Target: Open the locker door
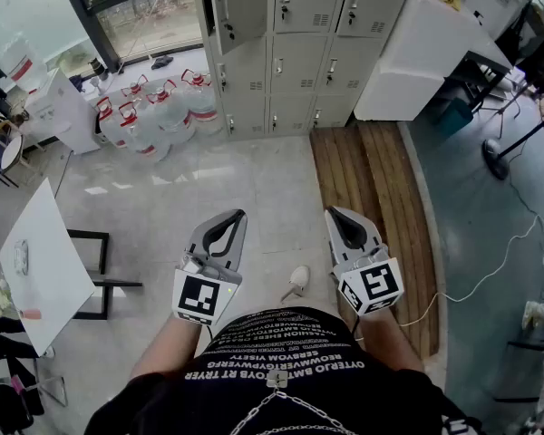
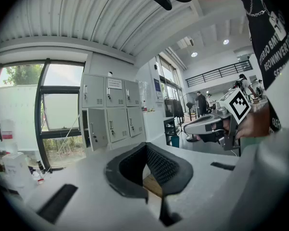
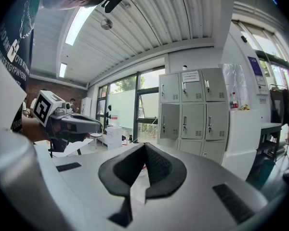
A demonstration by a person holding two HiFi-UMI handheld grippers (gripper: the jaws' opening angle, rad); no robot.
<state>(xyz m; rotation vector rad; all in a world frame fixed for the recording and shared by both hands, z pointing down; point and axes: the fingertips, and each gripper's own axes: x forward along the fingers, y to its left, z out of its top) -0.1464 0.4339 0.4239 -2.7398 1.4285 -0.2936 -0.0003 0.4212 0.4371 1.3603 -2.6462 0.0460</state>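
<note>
1. Grey metal lockers [image 3: 192,112] stand far ahead of the right gripper [image 3: 144,147], above and right of its jaw tips. One locker door [image 3: 169,121], in the left column, hangs ajar.
2. The right jaws are pressed together with nothing between them.
3. The left gripper [image 2: 145,146] has its jaws closed tip to tip and empty. The locker door shows above and left of them.
4. The two grippers are side by side and apart, neither touching the lockers.
</note>
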